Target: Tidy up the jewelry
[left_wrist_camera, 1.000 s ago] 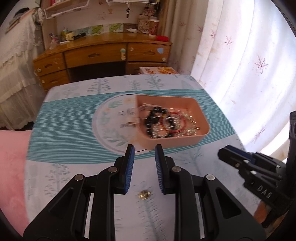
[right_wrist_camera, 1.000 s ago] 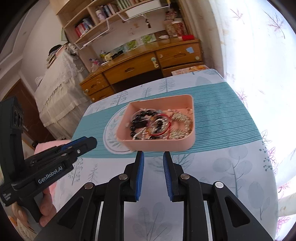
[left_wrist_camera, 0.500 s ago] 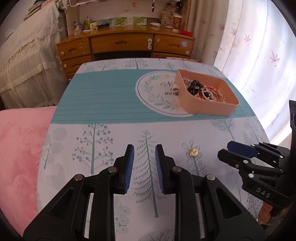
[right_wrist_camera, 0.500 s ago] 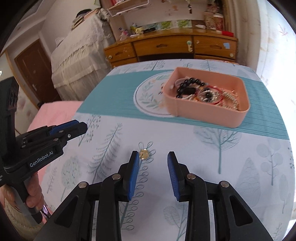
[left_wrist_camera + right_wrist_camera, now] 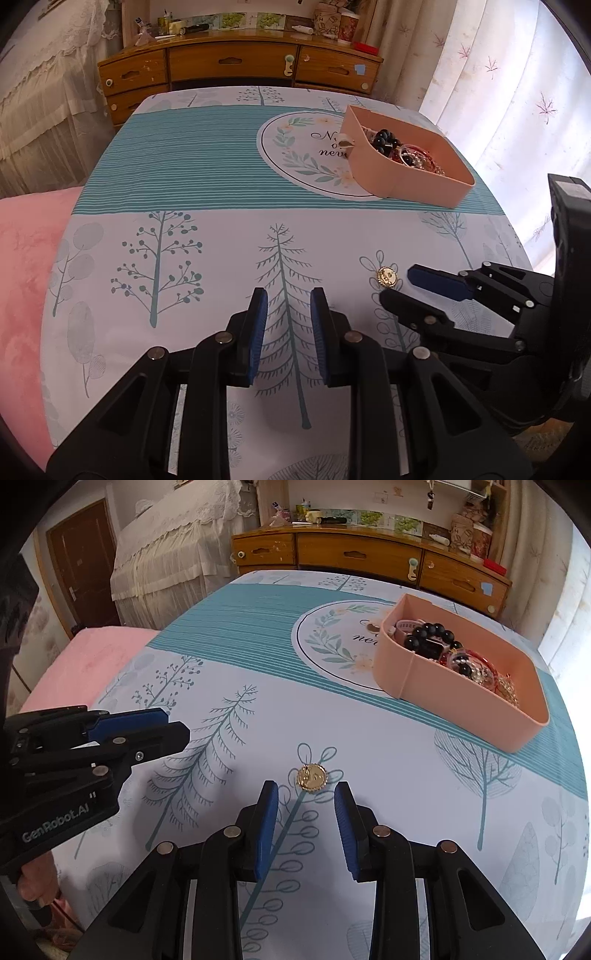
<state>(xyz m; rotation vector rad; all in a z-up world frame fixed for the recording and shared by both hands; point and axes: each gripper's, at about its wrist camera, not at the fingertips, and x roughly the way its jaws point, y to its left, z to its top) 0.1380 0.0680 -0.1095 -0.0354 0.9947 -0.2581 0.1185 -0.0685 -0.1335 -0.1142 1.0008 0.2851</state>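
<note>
A small round gold piece lies flat on the tree-patterned tablecloth. My right gripper hovers just short of it, open, with its blue pads to either side and nothing between them. In the left wrist view the same gold piece sits right at the right gripper's tips. My left gripper is open and empty over a printed fir tree, to the left of the piece. A pink box farther back holds a black bead bracelet, a red bangle and other jewelry.
A wooden dresser with clutter on top stands behind the table. A pink cushion borders the table's left edge, and a lace-covered bed lies beyond it. White curtains hang on the right. A hand holds the left gripper.
Both grippers drew back from the pink box and sank toward the near part of the table. The right gripper's jaws widened and now flank the spot just before the gold piece.
</note>
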